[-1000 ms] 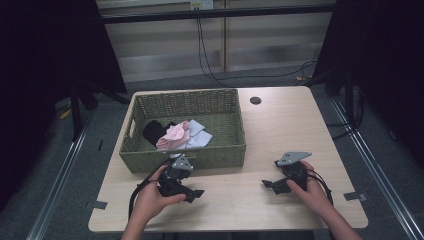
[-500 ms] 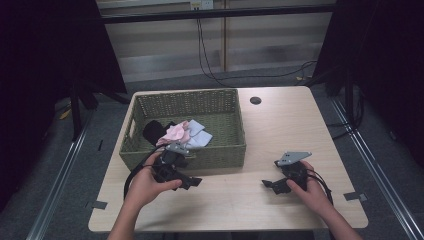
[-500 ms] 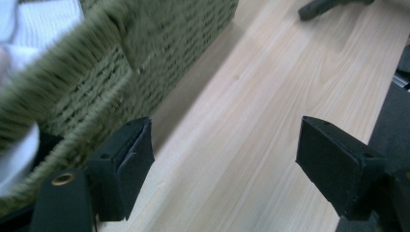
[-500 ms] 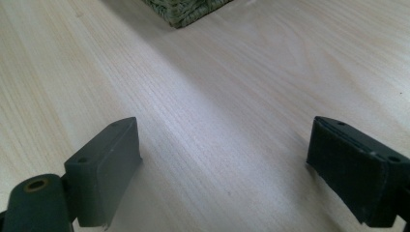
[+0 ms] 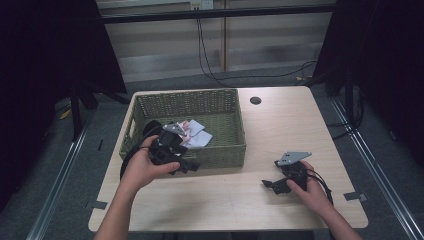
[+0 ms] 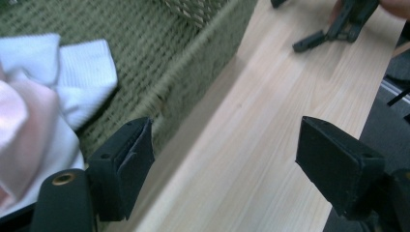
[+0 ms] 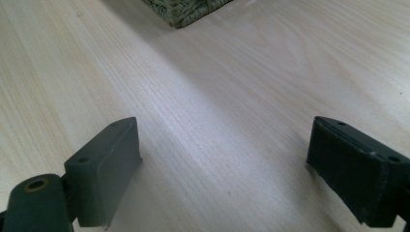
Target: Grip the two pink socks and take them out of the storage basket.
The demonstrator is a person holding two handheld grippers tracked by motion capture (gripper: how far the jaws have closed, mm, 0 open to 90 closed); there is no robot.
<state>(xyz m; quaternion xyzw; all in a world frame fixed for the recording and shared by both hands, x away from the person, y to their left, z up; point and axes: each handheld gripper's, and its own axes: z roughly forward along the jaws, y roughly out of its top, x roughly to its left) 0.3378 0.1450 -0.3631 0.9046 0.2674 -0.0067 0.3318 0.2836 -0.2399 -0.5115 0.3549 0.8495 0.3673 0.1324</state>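
Note:
A green woven basket [image 5: 220,107] stands on the left half of the wooden table [image 5: 280,125]. In it lie a pink cloth [image 5: 186,129], a white cloth [image 5: 201,138] and a black cloth [image 5: 150,127]. A hand holds my left gripper [image 5: 187,164] raised over the basket's front wall, open, with nothing between its fingers. The left gripper view looks past the left gripper [image 6: 225,164] at the basket's front wall [image 6: 203,72], the white cloth [image 6: 82,72] and the pink cloth [image 6: 19,116]. My right gripper [image 5: 272,184] rests low on the table at the right, open and empty; its own view of the right gripper [image 7: 222,164] has bare wood between the pads.
A dark round hole [image 5: 255,100] sits in the table behind the basket's right corner. The basket's corner [image 7: 186,9] lies ahead of the right gripper. The right gripper [image 6: 338,24] appears far off in the left gripper view. Cables hang behind the table.
The left hand has lifted its gripper off the table and carried it up and left, over the basket's front wall. The right hand and its gripper have stayed in place.

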